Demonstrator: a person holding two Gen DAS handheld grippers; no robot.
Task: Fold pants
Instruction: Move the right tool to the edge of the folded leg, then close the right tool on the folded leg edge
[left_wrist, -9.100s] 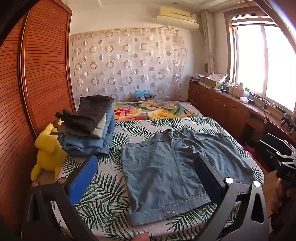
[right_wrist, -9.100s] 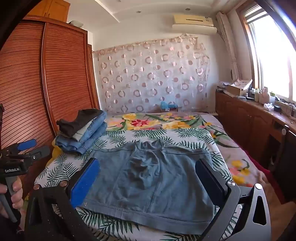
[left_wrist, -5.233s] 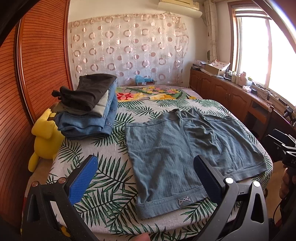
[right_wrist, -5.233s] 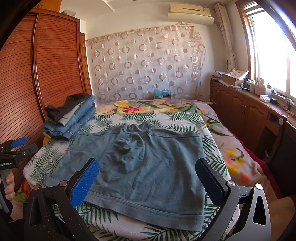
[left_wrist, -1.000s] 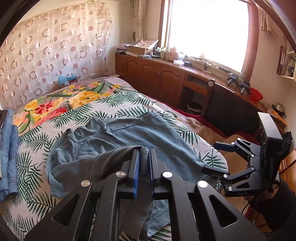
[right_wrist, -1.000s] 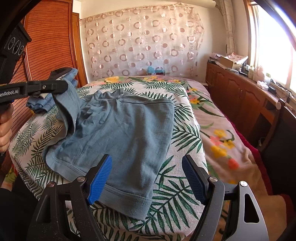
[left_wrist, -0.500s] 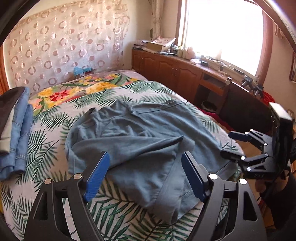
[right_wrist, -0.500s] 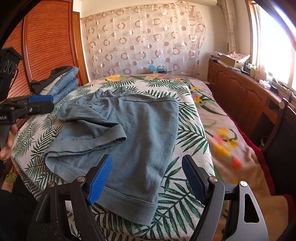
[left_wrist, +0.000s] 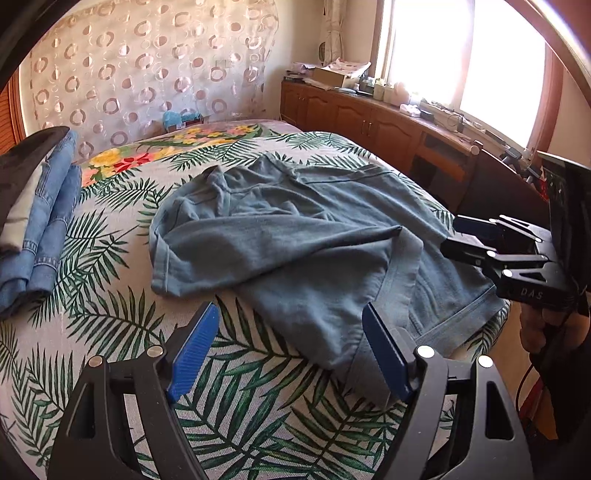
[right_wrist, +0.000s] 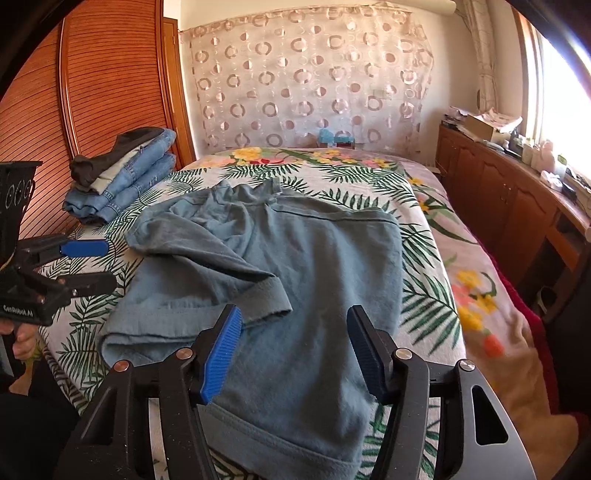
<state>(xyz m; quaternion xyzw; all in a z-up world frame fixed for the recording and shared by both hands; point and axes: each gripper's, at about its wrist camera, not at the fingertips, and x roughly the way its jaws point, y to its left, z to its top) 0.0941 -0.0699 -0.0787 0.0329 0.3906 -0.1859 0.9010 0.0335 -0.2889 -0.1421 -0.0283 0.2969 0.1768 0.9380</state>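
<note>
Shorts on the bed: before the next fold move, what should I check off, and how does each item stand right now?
1. Left gripper open, holding nothing: ok.
2. Right gripper open, holding nothing: ok.
3. One leg of the shorts laid across the other: ok.
4. Folded leg flat and hems aligned: not ok, it lies crooked and wrinkled.
5. Shorts fully on the bed: not ok, the near hem hangs over the edge.
6. Stack of jeans apart from the shorts: ok.
</note>
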